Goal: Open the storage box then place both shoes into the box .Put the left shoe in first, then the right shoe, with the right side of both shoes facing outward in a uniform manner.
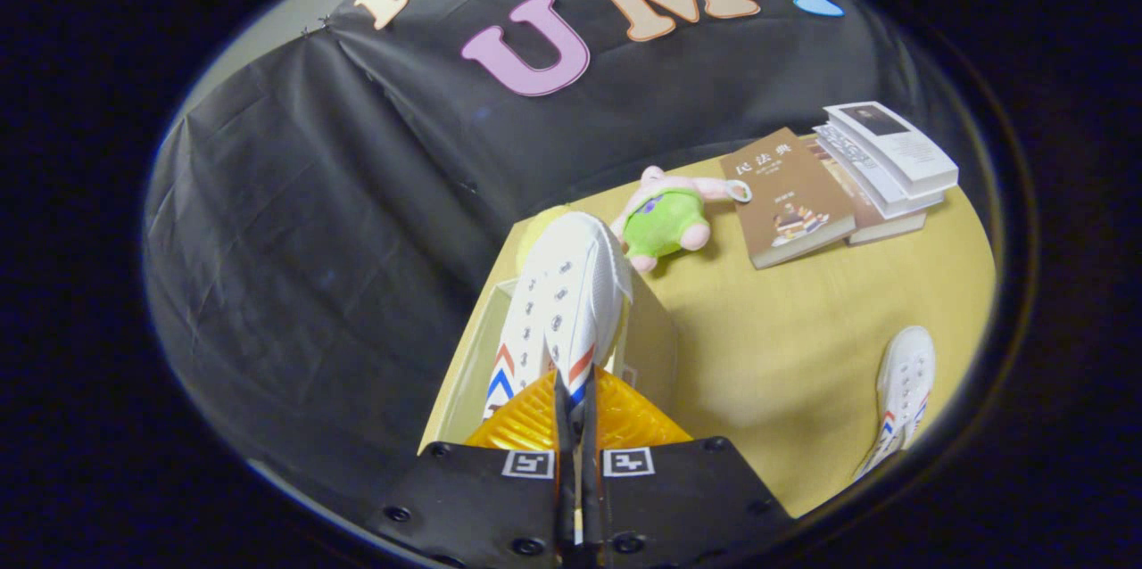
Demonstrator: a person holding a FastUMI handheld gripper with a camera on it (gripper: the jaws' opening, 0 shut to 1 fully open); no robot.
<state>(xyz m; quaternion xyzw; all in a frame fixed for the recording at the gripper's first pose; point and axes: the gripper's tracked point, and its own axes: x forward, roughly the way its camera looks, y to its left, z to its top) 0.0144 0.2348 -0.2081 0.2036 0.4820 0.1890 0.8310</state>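
Here the gripper has its two fingers drawn almost together, with only a thin slit between them, and they pinch the rear edge of a white canvas shoe that has red and blue chevron stripes on its side. That shoe stretches away from the fingertips with its toe pointing toward the booth's black cloth wall, its lace eyelets facing up, and it hangs above the open storage box. The box is a pale, straight-walled container sitting at the near corner of the yellow table; its inner wall shows to the left of the shoe and its outer side to the right, and the shoe's heel end looks lower than its toe, though whether the sole touches the box floor cannot be told. A second white shoe with the same red and blue stripes lies on the table well apart to the right of the box, resting by itself. Beyond the held shoe's toe sits a plush toy in pink with a green body, just past the far corner of the box. Farther right, near the back of the table, a brown-covered book lies flat, and beside it, touching or overlapping, is a small stack of books with pale covers.
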